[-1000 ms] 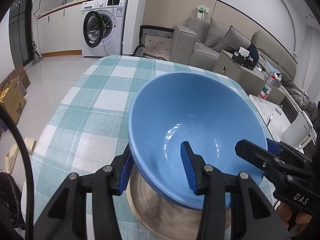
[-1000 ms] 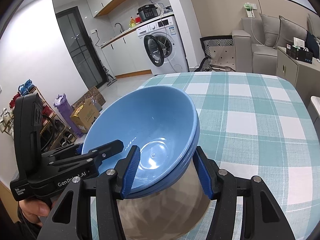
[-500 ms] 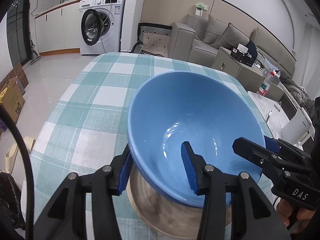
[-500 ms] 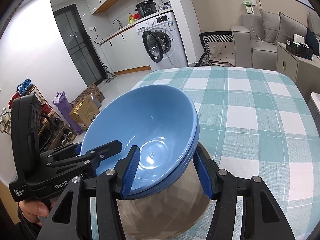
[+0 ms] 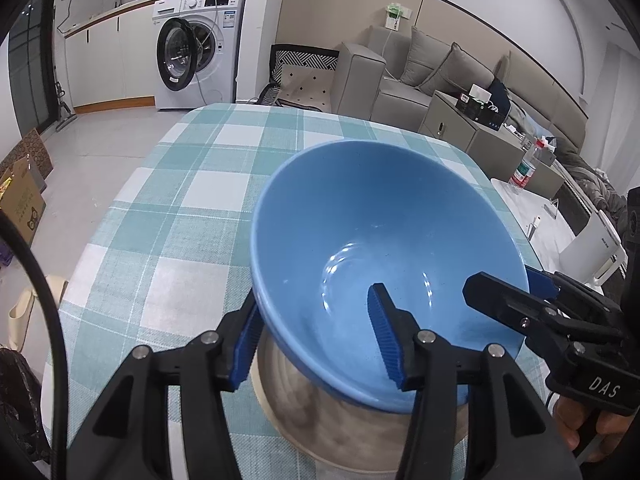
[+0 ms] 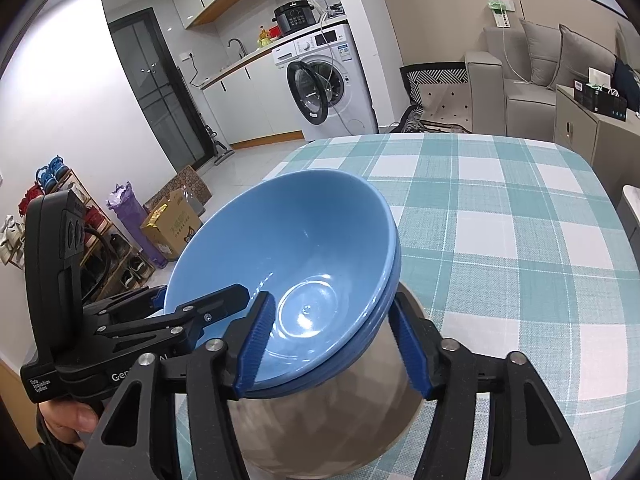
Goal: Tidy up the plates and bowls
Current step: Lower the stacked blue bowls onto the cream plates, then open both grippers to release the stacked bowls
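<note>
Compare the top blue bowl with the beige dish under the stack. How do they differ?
Colour: the bowl is plain glossy blue; the dish is mottled beige-grey.
Shape: the bowl is deep with steep walls; the dish looks much shallower.
Place: the bowl sits on top, nested in the lower bowls; the dish is at the bottom, on the checked cloth.
Both are round and upright.

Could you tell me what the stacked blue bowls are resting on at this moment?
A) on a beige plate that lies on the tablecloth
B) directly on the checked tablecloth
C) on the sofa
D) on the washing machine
A: in both wrist views the blue bowls sit on a beige plate, whose rim shows beneath them on the checked tablecloth.
</note>
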